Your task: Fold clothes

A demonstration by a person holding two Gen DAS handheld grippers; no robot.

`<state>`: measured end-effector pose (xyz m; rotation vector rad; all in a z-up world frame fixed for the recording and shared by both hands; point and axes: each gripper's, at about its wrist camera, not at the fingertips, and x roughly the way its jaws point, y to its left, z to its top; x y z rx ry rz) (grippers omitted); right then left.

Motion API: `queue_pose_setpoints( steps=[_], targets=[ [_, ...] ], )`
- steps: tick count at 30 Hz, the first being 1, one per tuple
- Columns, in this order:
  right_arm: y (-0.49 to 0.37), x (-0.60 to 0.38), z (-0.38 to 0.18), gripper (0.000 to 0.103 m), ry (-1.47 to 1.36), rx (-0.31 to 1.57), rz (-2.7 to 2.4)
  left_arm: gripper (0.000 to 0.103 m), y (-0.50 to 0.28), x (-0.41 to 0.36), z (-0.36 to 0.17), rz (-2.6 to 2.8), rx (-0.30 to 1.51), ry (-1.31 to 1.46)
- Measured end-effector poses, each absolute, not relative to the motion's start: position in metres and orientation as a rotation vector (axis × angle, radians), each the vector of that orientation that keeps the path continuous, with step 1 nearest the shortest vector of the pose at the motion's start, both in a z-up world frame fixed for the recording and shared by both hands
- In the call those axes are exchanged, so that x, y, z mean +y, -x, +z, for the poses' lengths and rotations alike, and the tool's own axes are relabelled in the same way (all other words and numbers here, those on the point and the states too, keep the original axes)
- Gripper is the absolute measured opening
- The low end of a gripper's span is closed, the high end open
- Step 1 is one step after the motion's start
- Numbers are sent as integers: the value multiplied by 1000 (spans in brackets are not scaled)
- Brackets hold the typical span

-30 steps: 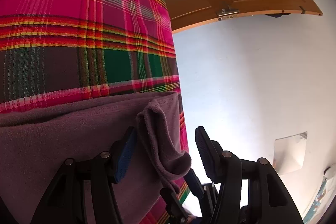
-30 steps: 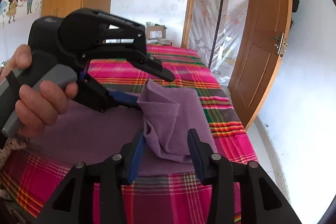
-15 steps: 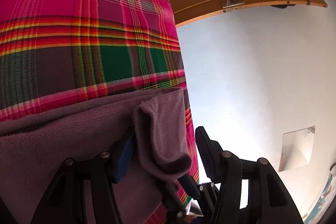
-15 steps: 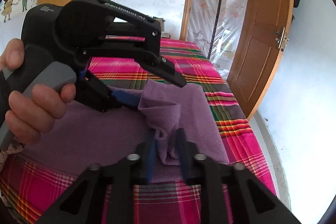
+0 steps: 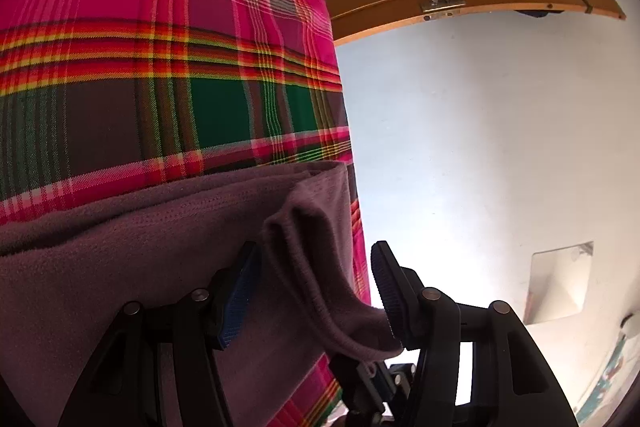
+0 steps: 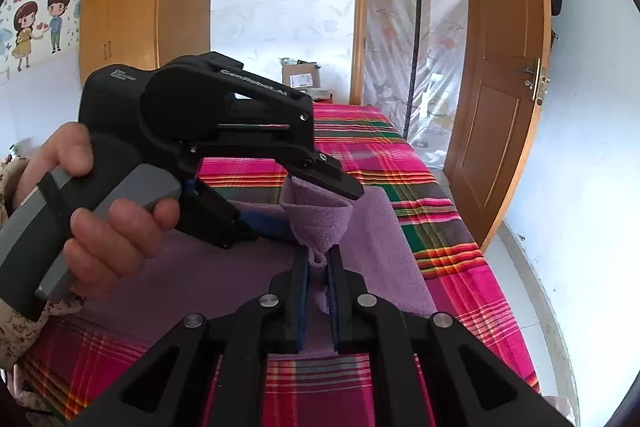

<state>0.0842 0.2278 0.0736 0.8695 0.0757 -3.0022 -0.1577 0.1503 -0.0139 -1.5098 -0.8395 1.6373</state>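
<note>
The bed (image 6: 400, 163), covered in a pink, green and red plaid sheet, carries the purple fleece garment (image 6: 380, 239), which lies spread near the bed's right edge with one corner raised off the sheet. Whether this corner is being lifted to start a fold or carried over to finish one, the pictures do not settle.

To do the fold well, the raised corner wants to travel with both layers held together, so the edge stays straight and no slack bunches under it. The fleece looks thick and soft, so it will probably sag between the two claws unless they keep it lightly taut. The rest of the garment should stay flat on the sheet; a pull too far sideways could drag the whole piece toward the bed's edge.

The left claw (image 5: 316, 291) stands spread. A ridge of the fleece (image 5: 312, 267) passes between its fingers, brushing the right pad (image 5: 386, 287), but the fingers do not squeeze it. In the right wrist view a hand (image 6: 100, 227) grips this claw's handle, and its upper finger rests over the raised corner.

The right claw (image 6: 318, 263) is drawn nearly together, pinching the lower tip of that corner between its blue pads (image 6: 303, 283).
</note>
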Motion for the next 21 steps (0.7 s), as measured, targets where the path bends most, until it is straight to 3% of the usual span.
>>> queue_pose_setpoints(
  steps=[5,10,21],
  targets=[
    [-77,224,75,9,-865,93,-2988,51,153,143,-11,1663,-832,1503],
    [-71,217,78,9,-858,98,-2971,28,148,134,-4,1710,-822,1482],
    [-76,185,86,9,-782,130,-2924,28,132,98,14,1782,-872,1436]
  ],
)
